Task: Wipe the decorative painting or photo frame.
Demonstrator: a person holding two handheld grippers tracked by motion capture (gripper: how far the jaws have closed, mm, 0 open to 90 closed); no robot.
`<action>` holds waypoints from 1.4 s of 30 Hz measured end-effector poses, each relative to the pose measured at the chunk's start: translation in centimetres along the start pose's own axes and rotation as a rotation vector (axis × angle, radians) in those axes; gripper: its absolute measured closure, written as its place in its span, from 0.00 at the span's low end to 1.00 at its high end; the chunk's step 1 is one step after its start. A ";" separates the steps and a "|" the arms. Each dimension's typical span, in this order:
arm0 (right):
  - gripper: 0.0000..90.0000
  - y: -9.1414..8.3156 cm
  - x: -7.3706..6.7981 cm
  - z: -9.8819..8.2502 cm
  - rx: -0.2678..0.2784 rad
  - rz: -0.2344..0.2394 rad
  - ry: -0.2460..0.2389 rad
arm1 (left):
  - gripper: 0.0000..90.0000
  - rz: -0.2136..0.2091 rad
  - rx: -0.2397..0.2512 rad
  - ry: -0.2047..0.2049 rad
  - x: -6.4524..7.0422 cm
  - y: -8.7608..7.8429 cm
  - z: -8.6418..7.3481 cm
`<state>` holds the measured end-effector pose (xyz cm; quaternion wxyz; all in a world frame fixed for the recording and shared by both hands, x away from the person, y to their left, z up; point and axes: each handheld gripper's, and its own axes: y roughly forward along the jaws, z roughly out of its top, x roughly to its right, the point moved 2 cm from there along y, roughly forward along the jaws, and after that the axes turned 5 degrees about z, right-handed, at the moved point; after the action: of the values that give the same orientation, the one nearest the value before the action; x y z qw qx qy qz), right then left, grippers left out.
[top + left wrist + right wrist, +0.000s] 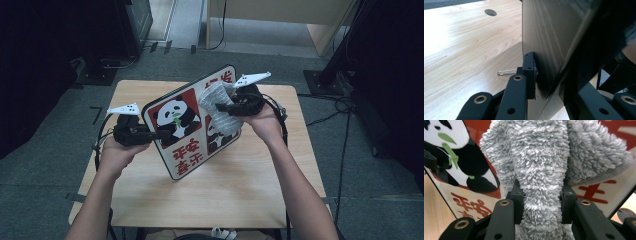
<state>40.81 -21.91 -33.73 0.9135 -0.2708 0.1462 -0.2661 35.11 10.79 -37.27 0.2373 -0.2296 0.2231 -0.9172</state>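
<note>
A board [182, 150] printed with pandas and red characters stands tilted on its lower edge over the table. My left gripper [161, 134] is shut on its left edge. In the left gripper view the jaws [549, 82] clamp that edge, with the board's dark back [546, 32] ahead. My right gripper [223, 107] is shut on a grey fluffy cloth [216, 96] and holds it against the board's upper right face. In the right gripper view the cloth [541, 157] bunches between my jaws [541, 205], with the panda print [461, 157] behind it.
The light wooden table [225, 190] has bare surface in front of the board. A round hole [490, 12] and a thin metal wire [506, 72] show on it. Cables [345, 150] and a dark stand base [320, 80] lie on the floor to the right.
</note>
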 end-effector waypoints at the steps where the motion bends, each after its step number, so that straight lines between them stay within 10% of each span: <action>1: 0.73 0.1 0.0 -0.1 -0.004 -0.001 0.004 | 0.86 0.000 0.000 0.000 0.0 0.0 0.0; 42: 0.73 1.8 0.5 -4.0 -0.052 0.001 0.046 | 0.86 -0.001 -0.002 0.000 0.0 0.0 0.0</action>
<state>40.25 -22.58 -38.09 0.9027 -0.2882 0.1741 -0.2678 35.10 10.80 -37.26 0.2365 -0.2301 0.2236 -0.9171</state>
